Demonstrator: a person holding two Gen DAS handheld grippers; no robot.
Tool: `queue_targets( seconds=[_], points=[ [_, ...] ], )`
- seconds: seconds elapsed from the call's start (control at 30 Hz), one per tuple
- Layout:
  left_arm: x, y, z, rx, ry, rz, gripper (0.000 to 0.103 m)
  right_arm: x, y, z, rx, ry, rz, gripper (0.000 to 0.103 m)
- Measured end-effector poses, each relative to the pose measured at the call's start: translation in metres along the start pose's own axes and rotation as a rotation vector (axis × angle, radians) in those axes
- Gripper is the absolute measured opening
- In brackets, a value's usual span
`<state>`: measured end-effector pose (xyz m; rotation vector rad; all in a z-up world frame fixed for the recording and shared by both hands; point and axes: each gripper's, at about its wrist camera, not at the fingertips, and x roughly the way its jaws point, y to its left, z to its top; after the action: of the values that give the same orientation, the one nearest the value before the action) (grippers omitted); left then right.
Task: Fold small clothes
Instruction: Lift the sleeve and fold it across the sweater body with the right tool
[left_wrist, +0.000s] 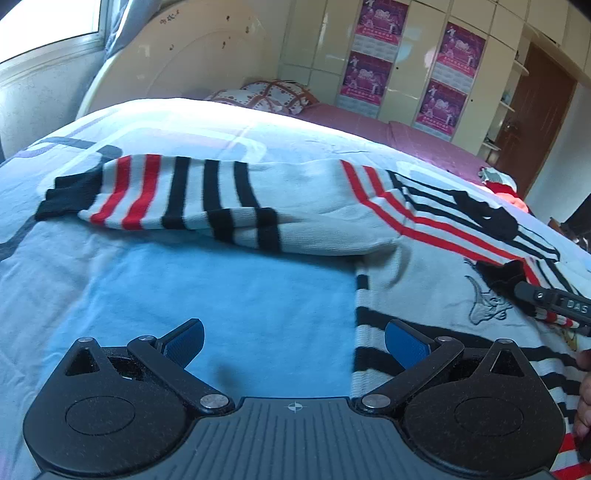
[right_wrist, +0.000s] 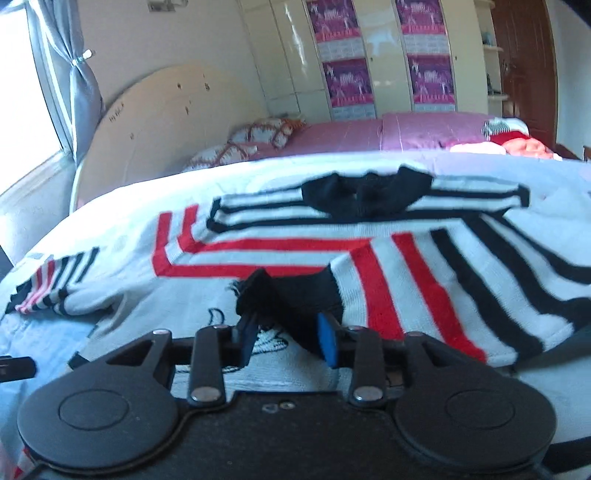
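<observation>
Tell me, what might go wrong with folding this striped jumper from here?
The right gripper stands part open with the black cuff between its pads, so that folded sleeve may slide back off the jumper. The other sleeve lies spread out on the bed, and the open left gripper hangs over bare sheet, so it may pinch bedding instead.

Left wrist view sits low over the blue bedsheet (left_wrist: 258, 295), tilted down and forward along its own fingers toward the headboard (left_wrist: 192, 62). Right wrist view rides close above the striped sweater (right_wrist: 424, 266), facing the same way — toward the wardrobe (right_wrist: 384, 55). Both share the sweater, pillows (left_wrist: 277, 94) and postered wardrobe doors — one scene, two near angles.
</observation>
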<state>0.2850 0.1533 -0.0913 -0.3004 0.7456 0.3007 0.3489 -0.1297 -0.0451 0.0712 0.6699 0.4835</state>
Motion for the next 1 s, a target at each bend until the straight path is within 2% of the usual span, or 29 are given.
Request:
queue_targets(
  seconds=[0.07, 0.17, 0.23, 0.27, 0.3, 0.37, 0.47, 0.53, 0.57, 0.6, 0.63, 0.67, 0.73, 0.87, 0.93, 1.0],
  points=[
    [0.002, -0.01, 0.003, -0.013, 0.003, -0.055, 0.103, -0.015, -0.005, 0.001, 0.005, -0.054, -0.023, 0.035],
    [0.011, -0.042, 0.012, -0.027, 0.006, -0.207, 0.102, -0.045, -0.021, 0.001, 0.053, -0.099, -0.081, 0.035],
    [0.021, -0.07, 0.019, -0.049, 0.009, -0.333, 0.102, -0.063, -0.035, 0.0, 0.085, -0.118, -0.123, 0.037],
    [0.029, -0.086, 0.021, -0.07, 0.02, -0.403, 0.099, -0.072, -0.042, -0.001, 0.098, -0.126, -0.142, 0.037],
    [0.038, -0.1, 0.023, -0.081, 0.04, -0.447, 0.086, -0.08, -0.049, -0.003, 0.108, -0.131, -0.162, 0.037],
    [0.061, -0.131, 0.028, -0.073, 0.096, -0.495, 0.08, -0.093, -0.064, -0.006, 0.132, -0.132, -0.197, 0.037],
    [0.092, -0.164, 0.03, -0.058, 0.155, -0.477, 0.078, -0.108, -0.083, -0.013, 0.16, -0.129, -0.24, 0.037],
    [0.107, -0.18, 0.031, -0.058, 0.168, -0.451, 0.067, -0.115, -0.093, -0.017, 0.178, -0.129, -0.26, 0.037],
    [0.113, -0.186, 0.033, -0.048, 0.171, -0.436, 0.04, -0.117, -0.098, -0.019, 0.187, -0.129, -0.271, 0.037],
    [0.118, -0.192, 0.034, -0.038, 0.178, -0.433, 0.006, -0.122, -0.103, -0.021, 0.196, -0.13, -0.282, 0.037],
    [0.123, -0.194, 0.037, -0.04, 0.184, -0.446, 0.005, -0.124, -0.108, -0.022, 0.206, -0.131, -0.291, 0.037],
    [0.121, -0.197, 0.04, -0.031, 0.156, -0.453, 0.005, -0.126, -0.113, -0.024, 0.219, -0.134, -0.297, 0.037],
    [0.107, -0.203, 0.052, 0.037, 0.054, -0.447, 0.005, -0.129, -0.122, -0.025, 0.24, -0.143, -0.31, 0.037],
    [0.081, -0.194, 0.075, 0.071, -0.086, -0.415, 0.005, -0.128, -0.14, -0.022, 0.275, -0.168, -0.343, 0.034],
    [0.078, -0.18, 0.075, 0.083, -0.107, -0.368, 0.005, -0.123, -0.149, -0.018, 0.292, -0.172, -0.347, 0.031],
    [0.091, -0.173, 0.067, 0.094, -0.056, -0.327, 0.005, -0.112, -0.157, -0.014, 0.296, -0.169, -0.346, 0.028]
  ],
)
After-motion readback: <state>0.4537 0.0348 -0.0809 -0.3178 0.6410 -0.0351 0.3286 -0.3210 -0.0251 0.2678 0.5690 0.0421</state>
